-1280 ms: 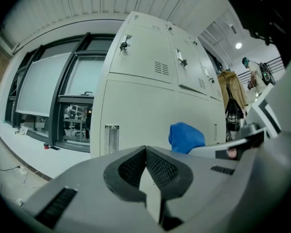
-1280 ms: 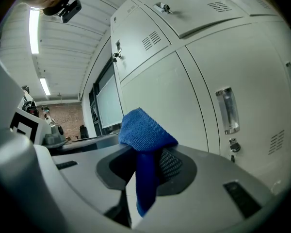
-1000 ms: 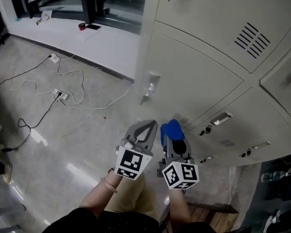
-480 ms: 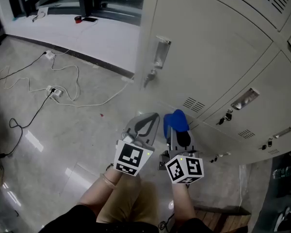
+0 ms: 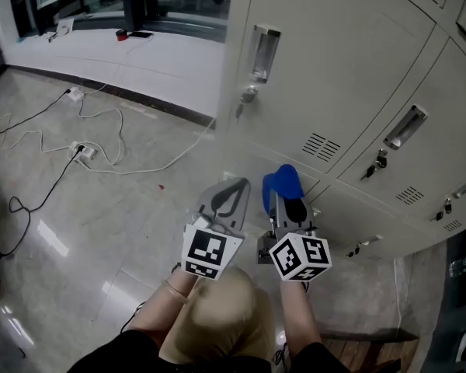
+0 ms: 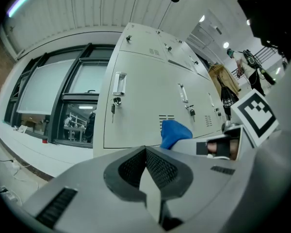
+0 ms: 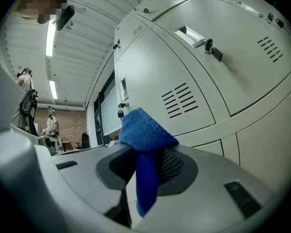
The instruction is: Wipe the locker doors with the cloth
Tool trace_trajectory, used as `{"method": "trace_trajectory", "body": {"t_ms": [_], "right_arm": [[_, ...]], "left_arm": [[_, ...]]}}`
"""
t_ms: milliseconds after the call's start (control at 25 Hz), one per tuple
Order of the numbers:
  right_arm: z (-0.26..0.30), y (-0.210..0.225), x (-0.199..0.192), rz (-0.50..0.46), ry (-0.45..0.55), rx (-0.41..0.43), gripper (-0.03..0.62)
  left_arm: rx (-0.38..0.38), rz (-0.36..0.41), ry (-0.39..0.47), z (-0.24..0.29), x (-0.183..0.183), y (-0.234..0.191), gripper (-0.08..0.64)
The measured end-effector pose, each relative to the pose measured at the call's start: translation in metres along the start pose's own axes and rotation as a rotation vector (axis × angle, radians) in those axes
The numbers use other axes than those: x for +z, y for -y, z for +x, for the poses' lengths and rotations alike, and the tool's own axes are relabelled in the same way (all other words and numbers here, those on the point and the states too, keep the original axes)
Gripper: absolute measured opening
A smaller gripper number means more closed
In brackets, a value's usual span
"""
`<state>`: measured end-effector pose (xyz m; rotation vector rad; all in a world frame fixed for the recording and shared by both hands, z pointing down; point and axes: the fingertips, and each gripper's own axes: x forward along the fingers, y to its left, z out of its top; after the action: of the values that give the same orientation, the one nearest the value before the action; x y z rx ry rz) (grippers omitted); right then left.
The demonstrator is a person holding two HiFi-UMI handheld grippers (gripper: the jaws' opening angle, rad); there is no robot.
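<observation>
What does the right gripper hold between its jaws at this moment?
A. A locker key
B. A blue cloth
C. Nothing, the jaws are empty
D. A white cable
B: in the right gripper view, the blue cloth is pinched between the jaws of the right gripper, and its upper end sticks out past the tips.

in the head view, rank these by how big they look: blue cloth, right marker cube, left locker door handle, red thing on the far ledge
1. right marker cube: largest, but nearest the camera
2. blue cloth and left locker door handle: look about alike, not ranked
3. red thing: smallest, and farthest
</observation>
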<state>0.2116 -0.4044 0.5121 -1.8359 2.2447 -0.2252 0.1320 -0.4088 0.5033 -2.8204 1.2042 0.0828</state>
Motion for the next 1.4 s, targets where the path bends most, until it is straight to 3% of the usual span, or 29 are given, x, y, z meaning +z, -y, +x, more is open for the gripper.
{"method": "trace_trajectory", "body": {"t_ms": [240,480,960,1200,1400], "right_arm": [[0.017,-0.012,-0.035,0.047,-0.057,0.074,0.087],[0.052,-0.037,-0.064,0.026,-0.107,0.128,0.089],[0.115,-0.054,-0.108,0.059,-0.196,0.188,0.088],[0.132,-0.053,-0.106,0.063,-0.184,0.168,0.087],[0.132,-0.039,-0.103,0.068,-0.192,0.128,0.089]], "left_arm": [[0.007,0.005,-0.008,-0.016,-0.023,-0.005,0.006],[0.063,-0.012,-0.035,-0.037,-0.047,-0.031,0.006],[0.122,-0.001,-0.058,-0.046,-0.075,-0.072,0.006],[0.158,-0.021,-0.100,-0.046,-0.101,-0.084,0.006],[0.147,-0.034,-0.092,-0.044,-0.101,-0.075,0.006]]}}
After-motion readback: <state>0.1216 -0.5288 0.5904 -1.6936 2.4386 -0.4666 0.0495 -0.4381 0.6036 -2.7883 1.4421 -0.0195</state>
